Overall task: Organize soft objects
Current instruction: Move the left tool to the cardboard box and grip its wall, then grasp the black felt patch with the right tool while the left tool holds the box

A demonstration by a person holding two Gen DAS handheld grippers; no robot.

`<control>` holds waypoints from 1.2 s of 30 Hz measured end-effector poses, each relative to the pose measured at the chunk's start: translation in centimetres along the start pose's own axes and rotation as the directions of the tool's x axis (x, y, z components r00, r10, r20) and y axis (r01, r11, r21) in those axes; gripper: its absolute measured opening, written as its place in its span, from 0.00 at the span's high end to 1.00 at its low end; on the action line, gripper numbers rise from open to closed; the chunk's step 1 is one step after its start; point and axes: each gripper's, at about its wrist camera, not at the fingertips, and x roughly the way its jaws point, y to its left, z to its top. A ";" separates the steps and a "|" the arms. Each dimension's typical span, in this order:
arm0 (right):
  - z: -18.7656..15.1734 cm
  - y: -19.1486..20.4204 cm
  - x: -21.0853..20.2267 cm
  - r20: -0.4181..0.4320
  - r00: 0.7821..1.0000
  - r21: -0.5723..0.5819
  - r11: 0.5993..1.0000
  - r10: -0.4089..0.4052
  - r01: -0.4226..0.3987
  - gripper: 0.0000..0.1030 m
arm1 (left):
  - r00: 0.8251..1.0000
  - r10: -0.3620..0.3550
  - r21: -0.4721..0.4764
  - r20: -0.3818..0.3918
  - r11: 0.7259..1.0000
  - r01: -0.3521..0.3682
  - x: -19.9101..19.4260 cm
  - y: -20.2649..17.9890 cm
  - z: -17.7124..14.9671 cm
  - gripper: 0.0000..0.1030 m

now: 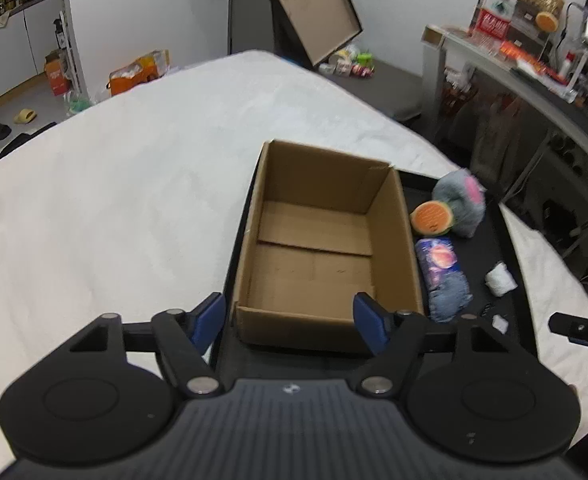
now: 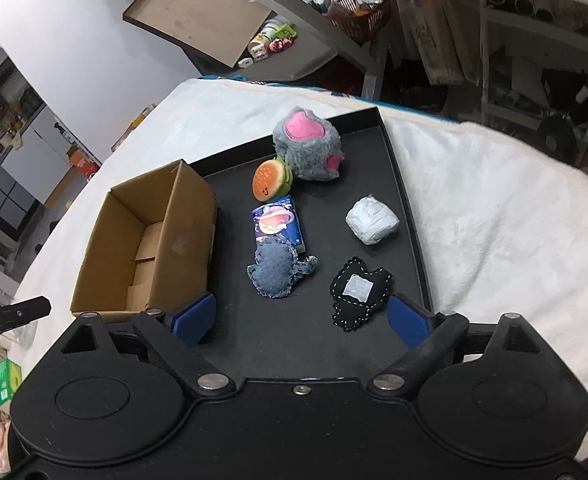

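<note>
An empty cardboard box stands on the left of a black tray. On the tray lie a grey-and-pink plush, a burger plush, a blue planet-print pack, a denim pouch, a white soft bundle and a black stitched patch. My left gripper is open and empty at the box's near edge. My right gripper is open and empty, above the tray's near part, close to the black patch.
The tray sits on a white fluffy cover. A grey desk with a bottle and clutter stands at the right. A flat brown board leans on the far wall. Floor clutter lies beyond the bed.
</note>
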 end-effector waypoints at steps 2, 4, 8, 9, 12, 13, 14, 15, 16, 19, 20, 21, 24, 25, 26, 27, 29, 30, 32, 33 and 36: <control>-0.1 -0.3 0.8 -0.004 1.000 0.013 1.000 0.007 -0.007 0.11 | 1.000 0.014 -0.002 -0.019 1.000 -0.014 0.9 0.3 0.2 0.36; -0.1 -0.5 1.5 -0.003 1.000 0.015 1.000 0.015 -0.015 0.11 | 1.000 0.019 -0.014 -0.024 1.000 -0.019 1.5 0.7 0.3 0.39; -0.1 -0.8 2.9 -0.006 1.000 0.023 1.000 -0.004 0.004 0.12 | 0.999 0.027 -0.023 -0.047 0.999 -0.028 3.0 1.2 0.5 0.49; -0.1 -0.9 3.2 -0.005 1.000 0.019 1.000 -0.014 0.014 0.14 | 0.998 0.029 -0.027 -0.054 0.999 -0.031 3.5 1.4 0.6 0.51; -0.1 -1.1 4.4 -0.016 0.999 0.007 0.999 -0.048 0.048 0.21 | 0.996 0.052 -0.039 -0.068 0.998 -0.055 4.6 1.6 0.7 0.55; -0.1 -1.2 4.8 -0.019 0.999 0.007 0.999 -0.050 0.050 0.23 | 0.996 0.058 -0.040 -0.071 0.997 -0.061 5.0 1.7 0.7 0.57; 0.0 -1.4 5.3 -0.030 0.998 0.010 0.999 -0.052 0.052 0.25 | 0.995 0.063 -0.037 -0.077 0.997 -0.066 5.4 1.7 0.7 0.59; 0.0 -1.6 5.7 -0.038 0.998 0.017 0.999 -0.050 0.051 0.28 | 0.994 0.065 -0.033 -0.084 0.997 -0.068 5.8 1.7 0.6 0.62; 0.0 -1.8 6.1 -0.048 0.998 0.029 0.999 -0.045 0.046 0.31 | 0.994 0.064 -0.033 -0.091 0.997 -0.067 6.1 1.8 0.6 0.66; 0.2 -1.9 7.0 -0.061 0.997 0.037 0.998 -0.051 0.053 0.31 | 0.993 0.064 -0.043 -0.104 0.997 -0.069 7.0 1.9 0.4 0.69; 0.2 -1.9 7.2 -0.062 0.997 0.032 0.998 -0.056 0.058 0.31 | 0.992 0.069 -0.041 -0.103 0.996 -0.073 7.1 1.9 0.4 0.69; 0.2 -1.9 7.5 -0.066 0.996 0.027 0.998 -0.063 0.065 0.31 | 0.992 0.073 -0.038 -0.104 0.996 -0.077 7.3 1.9 0.4 0.69; 0.1 -1.8 8.4 -0.079 0.994 0.022 0.997 -0.076 0.078 0.31 | 0.992 0.075 -0.027 -0.098 0.997 -0.078 7.8 1.7 0.4 0.72; 0.1 -1.8 8.7 -0.084 0.992 0.015 0.996 -0.090 0.091 0.31 | 0.992 0.078 -0.023 -0.095 0.996 -0.081 7.9 1.7 0.3 0.75; 0.0 -1.8 8.9 -0.086 0.991 0.008 0.995 -0.103 0.104 0.31 | 0.993 0.079 -0.023 -0.093 0.996 -0.081 8.0 1.8 0.3 0.76; 0.0 -1.7 9.1 -0.089 0.989 0.003 0.993 -0.115 0.116 0.31 | 0.993 0.080 -0.026 -0.091 0.996 -0.082 8.1 1.9 0.3 0.79; -0.1 -1.7 9.5 -0.094 0.988 0.001 0.992 -0.123 0.124 0.31 | 0.993 0.077 -0.038 -0.086 0.996 -0.081 8.1 2.3 0.3 0.84; -0.1 -1.7 9.7 -0.094 0.988 -0.001 0.992 -0.126 0.126 0.31 | 0.994 0.074 -0.039 -0.083 0.996 -0.078 8.1 2.5 0.3 0.86; -0.1 -1.4 10.1 -0.097 0.986 -0.019 0.990 -0.138 0.137 0.31 | 0.995 0.063 -0.035 -0.076 0.997 -0.066 7.9 2.7 0.2 0.91; -0.1 -1.3 10.2 -0.099 0.985 -0.027 0.989 -0.145 0.143 0.31 | 0.995 0.055 -0.035 -0.078 0.998 -0.058 7.8 2.8 0.2 0.91; -0.2 -1.0 10.7 -0.101 0.982 -0.051 0.986 -0.163 0.158 0.31 | 0.996 0.033 -0.041 -0.086 0.999 -0.036 7.4 3.0 -0.1 0.91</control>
